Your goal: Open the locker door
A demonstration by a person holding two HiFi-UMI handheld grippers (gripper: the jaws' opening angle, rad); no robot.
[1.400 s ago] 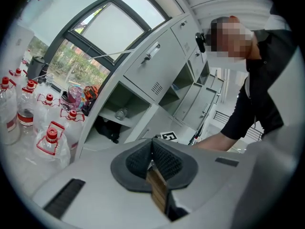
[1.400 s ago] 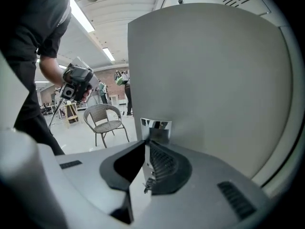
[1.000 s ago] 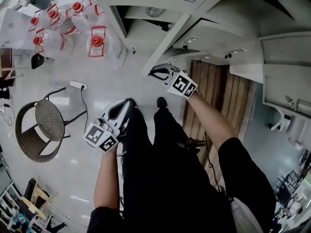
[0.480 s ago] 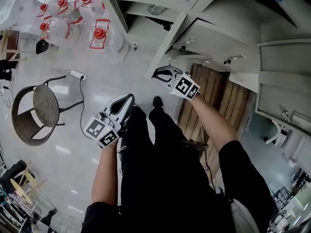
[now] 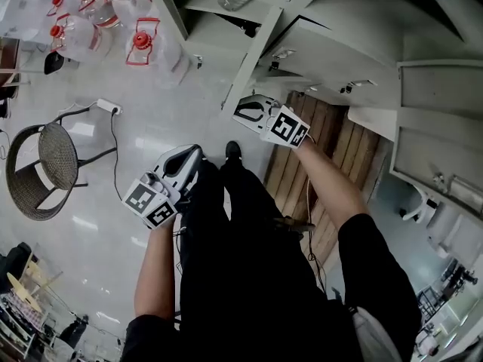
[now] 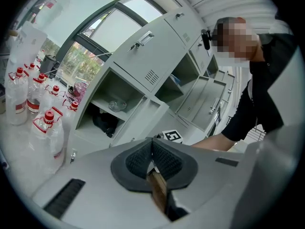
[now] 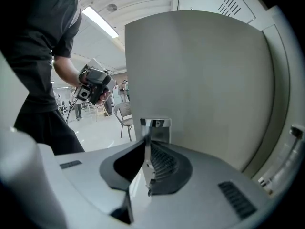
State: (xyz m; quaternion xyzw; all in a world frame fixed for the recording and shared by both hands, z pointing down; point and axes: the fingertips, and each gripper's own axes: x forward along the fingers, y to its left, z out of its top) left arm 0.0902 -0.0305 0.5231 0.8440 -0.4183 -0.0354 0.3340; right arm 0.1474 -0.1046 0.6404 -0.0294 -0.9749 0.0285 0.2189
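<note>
Far left of the locker door, a wicker chair stands on the pale floor. A white power strip lies between the chair and the door, with its cable trailing. Above them stands a cluster of clear jugs with red caps and red handles; I cannot tell whether they are filled.

The left gripper hangs low, well to the left of the door and beside the person's black trouser leg. Its jaws are pressed together with nothing between the pads.

Just left of the door, an open compartment holds a clear bowl-like thing on its shelf and a dark thing in the space below.

The door stands swung out from the locker row, edge-on to the head view. Nothing on the floor blocks its swing. The person's black shoe is planted just below its free edge.

The right gripper is at that free edge, and its jaws pinch a thin shiny latch plate that juts from the door. The door's grey face fills the space beyond the jaws.

Right of the door, another locker door stands open above a wooden pallet on the floor. Further right are more grey lockers, which are closed.
</note>
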